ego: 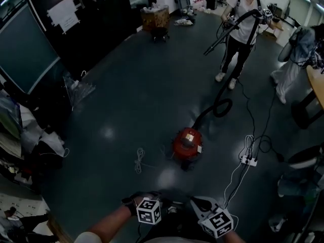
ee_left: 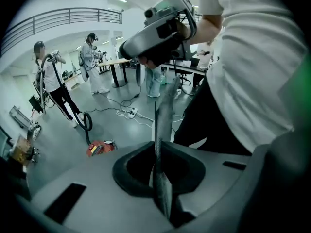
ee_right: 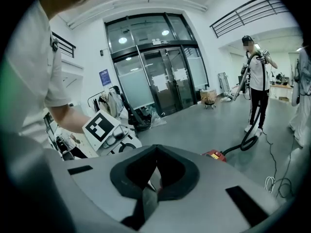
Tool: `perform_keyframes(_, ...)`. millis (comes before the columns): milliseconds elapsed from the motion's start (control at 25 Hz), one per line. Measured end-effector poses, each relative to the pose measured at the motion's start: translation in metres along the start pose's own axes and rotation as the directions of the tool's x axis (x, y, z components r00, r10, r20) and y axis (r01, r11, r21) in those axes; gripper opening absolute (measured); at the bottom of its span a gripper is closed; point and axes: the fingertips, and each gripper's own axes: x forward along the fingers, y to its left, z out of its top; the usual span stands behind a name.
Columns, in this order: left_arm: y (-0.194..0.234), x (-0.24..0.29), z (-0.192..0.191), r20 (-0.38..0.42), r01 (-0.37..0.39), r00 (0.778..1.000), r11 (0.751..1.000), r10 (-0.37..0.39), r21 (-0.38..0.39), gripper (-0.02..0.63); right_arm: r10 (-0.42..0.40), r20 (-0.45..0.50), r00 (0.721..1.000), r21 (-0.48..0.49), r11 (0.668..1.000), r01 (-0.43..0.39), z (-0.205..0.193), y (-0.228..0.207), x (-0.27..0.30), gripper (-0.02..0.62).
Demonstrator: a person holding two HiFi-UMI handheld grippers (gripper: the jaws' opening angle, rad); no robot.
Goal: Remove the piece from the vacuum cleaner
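Observation:
The red canister vacuum cleaner (ego: 187,142) stands on the dark floor ahead of me. Its black hose (ego: 218,105) runs up to a person (ego: 243,22) who holds the wand. The same vacuum cleaner (ee_left: 99,148) (ee_right: 214,155) is small and far off in both gripper views. My left gripper (ego: 151,200) and right gripper (ego: 205,206) sit close to my body at the bottom of the head view, well away from the vacuum. The left gripper's (ee_left: 158,118) fingers lie together with nothing between them. The right gripper's (ee_right: 154,176) fingers also look closed and empty.
A white power strip (ego: 248,160) with trailing cables lies right of the vacuum, and a coiled white cord (ego: 138,160) lies left of it. A wheeled cart with a box (ego: 156,19) stands far back. Another person (ego: 296,59) and a table (ego: 316,82) are at right; glass doors (ee_right: 155,72) are beyond.

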Motion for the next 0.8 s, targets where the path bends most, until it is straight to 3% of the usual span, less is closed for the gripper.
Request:
perform_keyframes(240,-0.061,-0.029,0.06,0.066,0.071,0.995,0.997,-0.071,-0.002,0.026,0.088,-0.011,0.996,-0.102,0.991,-0.089,0.019,0.036,-0.04,0.012)
perform_keyframes(480,-0.064,-0.024,0.09,0.09,0.058,0.994,0.998,-0.057,-0.012,0.026,0.113,0.014,0.994,-0.188,0.976,-0.108,0.035,0.029,-0.059,0.012)
perform_keyframes(800,-0.059,-0.025,0.106,0.054,0.035,0.998,0.999,-0.037,0.026,0.026,0.124,0.011,0.992,-0.207,0.971,-0.119,0.031,0.025,-0.076,0.012)
